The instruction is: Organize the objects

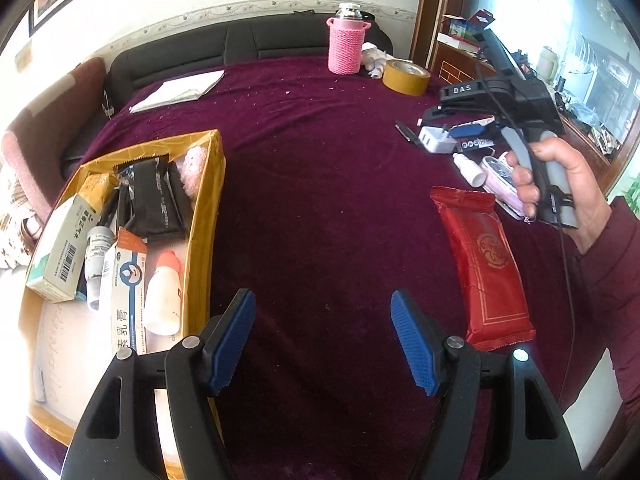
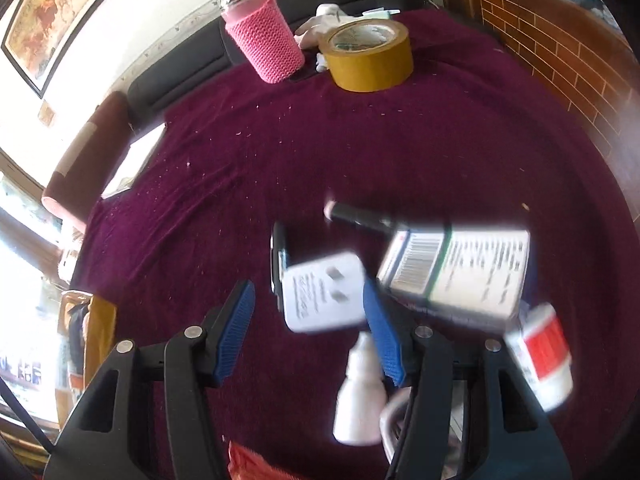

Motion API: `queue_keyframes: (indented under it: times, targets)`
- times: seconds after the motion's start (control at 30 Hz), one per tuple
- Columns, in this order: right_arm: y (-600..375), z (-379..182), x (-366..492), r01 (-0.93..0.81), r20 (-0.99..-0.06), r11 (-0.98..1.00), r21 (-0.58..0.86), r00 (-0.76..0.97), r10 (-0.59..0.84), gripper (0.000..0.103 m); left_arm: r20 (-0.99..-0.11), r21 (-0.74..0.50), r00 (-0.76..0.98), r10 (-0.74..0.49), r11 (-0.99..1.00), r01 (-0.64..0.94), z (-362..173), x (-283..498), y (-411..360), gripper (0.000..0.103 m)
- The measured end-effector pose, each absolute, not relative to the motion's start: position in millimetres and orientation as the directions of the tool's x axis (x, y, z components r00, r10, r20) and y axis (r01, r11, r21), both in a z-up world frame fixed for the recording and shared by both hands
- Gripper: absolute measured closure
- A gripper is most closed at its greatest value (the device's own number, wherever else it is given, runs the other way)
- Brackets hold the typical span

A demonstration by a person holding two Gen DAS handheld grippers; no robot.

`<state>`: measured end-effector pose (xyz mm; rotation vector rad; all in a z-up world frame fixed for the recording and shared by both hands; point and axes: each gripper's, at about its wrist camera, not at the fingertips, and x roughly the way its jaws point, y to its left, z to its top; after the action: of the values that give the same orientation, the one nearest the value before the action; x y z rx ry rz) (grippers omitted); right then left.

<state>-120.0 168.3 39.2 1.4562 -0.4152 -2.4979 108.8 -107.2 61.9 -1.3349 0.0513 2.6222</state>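
My left gripper (image 1: 324, 340) stands open above bare purple cloth, nothing between its blue pads. To its left is a yellow cardboard box (image 1: 214, 184) holding several medicine boxes, bottles and a black pouch. A red packet (image 1: 484, 272) lies to its right. In the blurred right wrist view my right gripper (image 2: 310, 332) is open over a cluster of small things. A white charger plug (image 2: 322, 292) lies on the cloth just beyond the tips, close to the right finger. A small white bottle (image 2: 360, 396) lies under that finger. A hand (image 1: 560, 184) carries the right gripper (image 1: 434, 116).
Beside the charger lie a barcoded box (image 2: 456, 272), a red-and-white bottle (image 2: 540, 360) and a black pen (image 2: 360, 216). A pink knit-covered flask (image 1: 346, 46) and a tape roll (image 1: 406, 76) stand at the far edge. Papers (image 1: 180, 90) lie far left. Wooden furniture (image 2: 560, 60) borders the right.
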Motion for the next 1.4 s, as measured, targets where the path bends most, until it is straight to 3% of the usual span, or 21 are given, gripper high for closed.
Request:
queue_keyframes:
  times: [0.13, 0.27, 0.4, 0.47, 0.7, 0.9, 1.0, 1.17, 1.2, 1.23, 1.27, 1.4]
  targets:
    - [141, 42, -128, 0.107, -0.832, -0.962, 0.252, -0.484, -0.272, 0.046, -0.805, -0.081, -0.57, 0.165, -0.982, -0.17, 58, 103, -121, 0.039]
    - [104, 42, -112, 0.291, -0.847, -0.915, 0.28, -0.375, -0.378, 0.045, -0.811, -0.112, -0.557, 0.181, -0.981, -0.155, 53, 97, -129, 0.039]
    - [77, 42, -81, 0.455, -0.782, -0.728, 0.513, -0.103, -0.615, 0.045, -0.812, -0.145, -0.544, 0.213, -0.976, -0.165, 50, 95, -130, 0.039]
    - [74, 55, -60, 0.518, -0.788, -0.724, 0.455, -0.143, -0.599, 0.045, -0.81, -0.139, -0.546, 0.215, -0.974, -0.177, 51, 94, -126, 0.039]
    - [131, 66, -34, 0.38, -0.792, -0.865, 0.328, -0.388, -0.472, 0.045, -0.794, -0.019, -0.577, 0.189, -0.957, -0.288, 52, 63, -85, 0.039]
    - [180, 55, -41, 0.274, -0.799, -0.892, 0.361, -0.403, -0.447, 0.045, -0.825, 0.03, -0.53, 0.196, -0.921, -0.388, 34, 19, -43, 0.039]
    - [190, 50, -50, 0.243, -0.798, -0.878, 0.413, -0.368, -0.477, 0.045, -0.84, 0.062, -0.516, 0.17, -0.914, -0.401, 23, 1, -30, 0.039]
    - [187, 43, -60, 0.213, -0.821, -0.9, 0.38, -0.37, -0.434, 0.045, -0.834, 0.06, -0.527, 0.162, -0.923, -0.38, 12, -17, -22, 0.039]
    - [186, 42, -64, 0.204, -0.828, -0.907, 0.367, -0.373, -0.419, 0.045, -0.837, 0.031, -0.518, 0.179, -0.928, -0.371, 12, -19, -24, 0.046]
    - [183, 41, -66, 0.199, -0.834, -0.913, 0.356, -0.372, -0.407, 0.045, -0.835, 0.005, -0.514, 0.196, -0.932, -0.363, 14, -19, -26, 0.063]
    - [180, 40, -68, 0.19, -0.845, -0.922, 0.336, -0.371, -0.384, 0.045, -0.834, 0.004, -0.516, 0.197, -0.932, -0.361, 16, -17, -28, 0.07]
    - [162, 40, -72, 0.176, -0.887, -0.961, 0.215, -0.377, -0.268, 0.045, -0.829, -0.008, -0.521, 0.203, -0.936, -0.352, 20, -8, -34, 0.07]
